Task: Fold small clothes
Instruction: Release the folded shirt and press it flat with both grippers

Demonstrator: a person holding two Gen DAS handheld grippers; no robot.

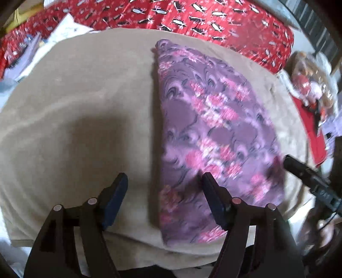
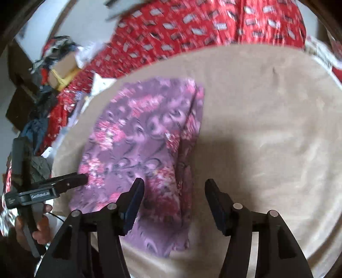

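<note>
A purple garment with pink flowers [image 1: 213,119] lies folded lengthwise on a beige cloth [image 1: 85,96]. My left gripper [image 1: 164,179] hovers open over the garment's near left edge, one finger above the beige cloth and the other above the fabric, with nothing pinched. In the right wrist view the same garment [image 2: 139,132] shows a doubled right edge. My right gripper [image 2: 174,182] stands open astride that edge near the front, gripping nothing. The left gripper [image 2: 82,177] shows at the garment's left side, held by a hand [image 2: 40,226]. The right gripper [image 1: 287,160] reaches in from the right.
A red blanket with a penguin print [image 1: 213,19] runs behind the beige cloth. Papers [image 1: 64,25] lie at the back left. A tied cardboard box [image 2: 62,70] and dark clothes [image 2: 36,126] crowd the left side. More clutter [image 1: 310,85] sits at the right.
</note>
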